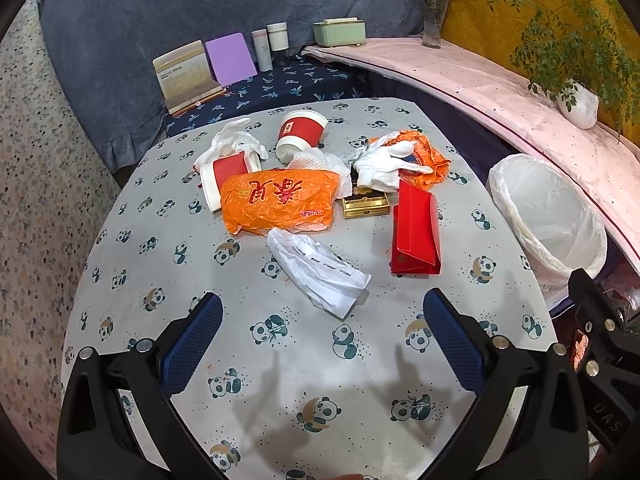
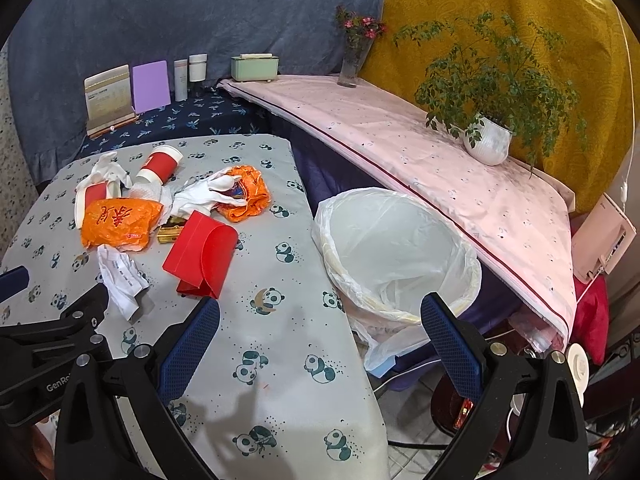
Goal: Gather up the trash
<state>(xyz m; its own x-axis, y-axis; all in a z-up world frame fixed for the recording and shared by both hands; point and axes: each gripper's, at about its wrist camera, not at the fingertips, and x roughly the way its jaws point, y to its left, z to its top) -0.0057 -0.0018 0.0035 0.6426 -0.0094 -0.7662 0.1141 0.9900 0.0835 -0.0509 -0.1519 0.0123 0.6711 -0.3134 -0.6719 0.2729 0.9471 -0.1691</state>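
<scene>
Trash lies in a heap on the panda-print table (image 1: 280, 360): a crumpled white paper (image 1: 320, 270), an orange plastic bag (image 1: 276, 200), a red folded box (image 1: 416, 232), two red paper cups (image 1: 300, 134), white gloves (image 1: 384, 164), a second orange bag (image 1: 428, 152) and a gold box (image 1: 365, 204). My left gripper (image 1: 322, 312) is open just short of the white paper. My right gripper (image 2: 320, 316) is open over the table's right edge, between the red box (image 2: 202, 256) and the lined bin (image 2: 396, 252). The white paper (image 2: 120, 276) lies left of it.
The white-lined bin (image 1: 548, 216) stands off the table's right side, below a pink-covered ledge (image 2: 420, 148) with a potted plant (image 2: 488, 136) and a flower vase (image 2: 354, 60). Behind the table stand cards, bottles and a green box (image 1: 340, 32).
</scene>
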